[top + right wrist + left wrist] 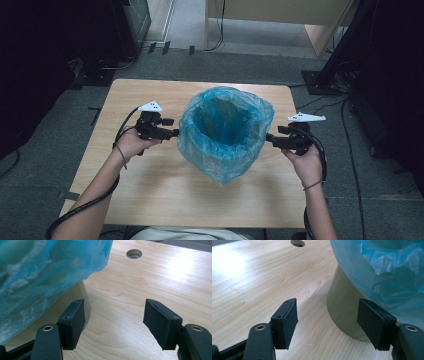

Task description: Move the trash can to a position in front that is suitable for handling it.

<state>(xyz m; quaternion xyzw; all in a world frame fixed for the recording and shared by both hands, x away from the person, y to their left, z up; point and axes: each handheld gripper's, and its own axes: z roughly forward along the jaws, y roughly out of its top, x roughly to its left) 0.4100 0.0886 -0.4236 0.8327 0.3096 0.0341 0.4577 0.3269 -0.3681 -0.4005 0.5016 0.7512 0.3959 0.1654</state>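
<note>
A light wooden table [150, 195] is seen from above, with a round cable hole [134, 253] in its top, caught in both gripper views. Near the table's centre a bin [342, 312] with a pale olive wall stands upright, its long axis vertical and its mouth pointing straight up. It is lined with a blue plastic bag [225, 131], whose film is folded out over the rim and hangs loosely down the outside, leaving the lower wall bare in the gripper views.

At about nine o'clock of the bin, the left gripper [172, 133] is held in the person's left hand [131, 144], its jaws aimed toward three o'clock and ending just beside the bag's skirt. In its own view [328, 323] the jaws are spread wide, with nothing pressed between the pads; the bin wall is seen beyond the gap, toward the right pad.

At about three o'clock of the bin, the right gripper [270, 138] is held in the right hand [306, 164], its jaws aimed toward nine o'clock, close to the bag. In its own view [113, 323] the jaws are likewise set wide and hold nothing; the bin wall lies behind the left pad, and bare tabletop is seen through the gap
</note>
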